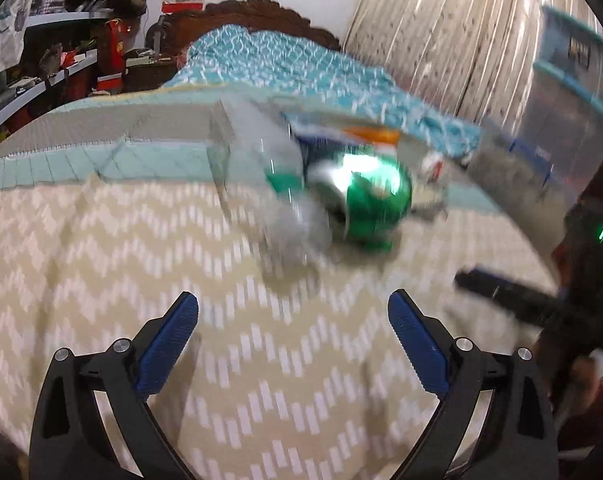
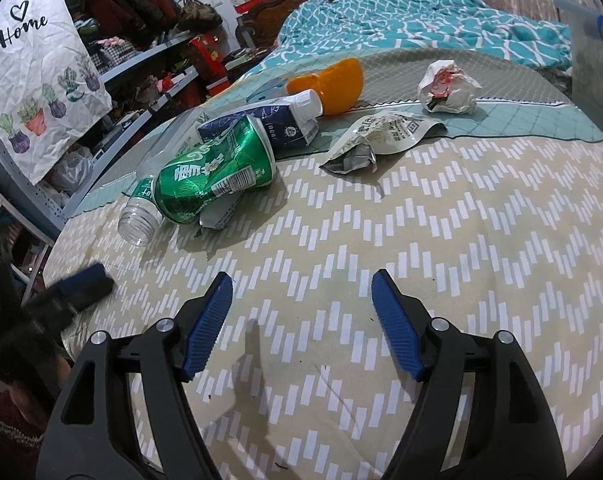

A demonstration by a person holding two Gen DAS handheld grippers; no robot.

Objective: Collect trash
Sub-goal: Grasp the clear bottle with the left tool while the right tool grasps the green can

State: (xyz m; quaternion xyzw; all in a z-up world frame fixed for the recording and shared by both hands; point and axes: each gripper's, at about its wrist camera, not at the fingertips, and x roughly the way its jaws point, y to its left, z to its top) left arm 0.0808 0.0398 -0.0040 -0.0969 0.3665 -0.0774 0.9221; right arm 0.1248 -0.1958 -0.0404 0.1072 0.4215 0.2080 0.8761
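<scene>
Trash strewn across the beige zigzag-patterned bedspread [image 2: 421, 240]

Crushed green drink can [image 2: 213, 176] lies against a clear plastic bottle [image 2: 139, 222]; left gripper [image 1: 293, 312] and right gripper [image 2: 301, 292] gape wide, both empty.

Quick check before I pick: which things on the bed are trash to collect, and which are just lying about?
Trash to collect:
green can
clear plastic bottle
blue carton
orange cup
flattened wrapper
crumpled paper ball

Just lying about:
teal quilt
"Home" cloth
shelf clutter
storage bins
</scene>
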